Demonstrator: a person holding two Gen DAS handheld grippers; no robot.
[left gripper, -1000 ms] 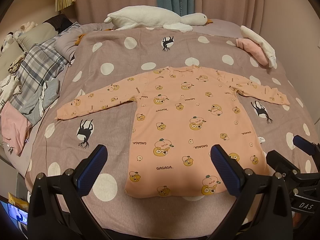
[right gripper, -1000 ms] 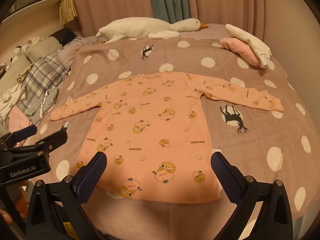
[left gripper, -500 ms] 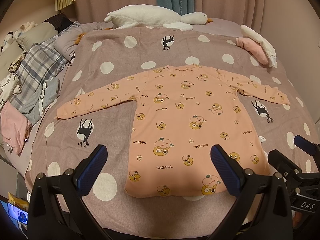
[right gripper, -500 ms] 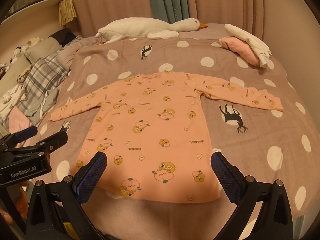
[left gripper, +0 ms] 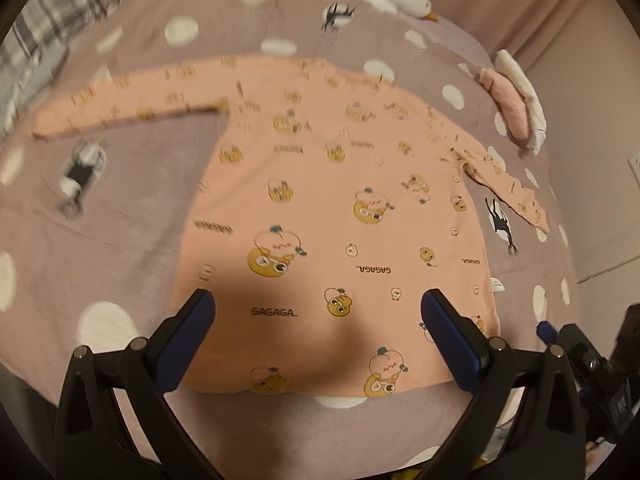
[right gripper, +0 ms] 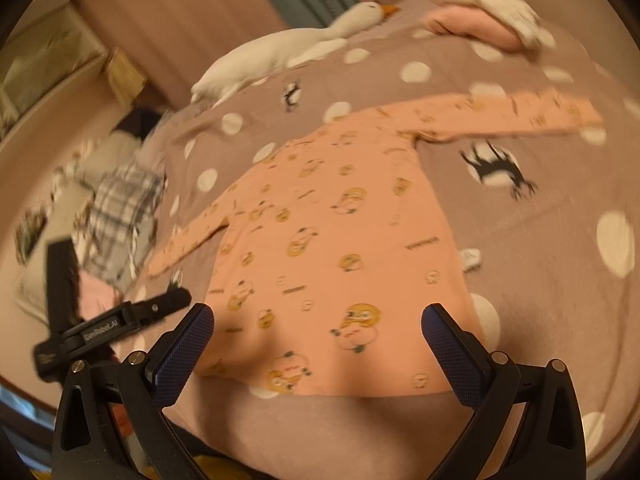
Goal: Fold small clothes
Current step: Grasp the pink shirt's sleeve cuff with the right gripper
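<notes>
Both grippers, left (left gripper: 318,310) and right (right gripper: 318,326), hang released above the flat shirt (left gripper: 340,208); next, I judge, each must grasp 1 sleeve.

Shirt (left gripper: 340,208) flat on bed (left gripper: 120,248), hem just ahead of both tongs, sleeves out sideways. Goose plush (right gripper: 280,52) beyond collar; folded clothes (left gripper: 516,100) far right of left tongs (left gripper: 318,320).

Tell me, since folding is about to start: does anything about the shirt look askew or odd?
Nothing stands out. The peach shirt lies flat on the dotted blanket, both sleeves spread sideways, hem straight. Only a small white tag pokes from its side seam. Both grippers are open above the hem.
</notes>
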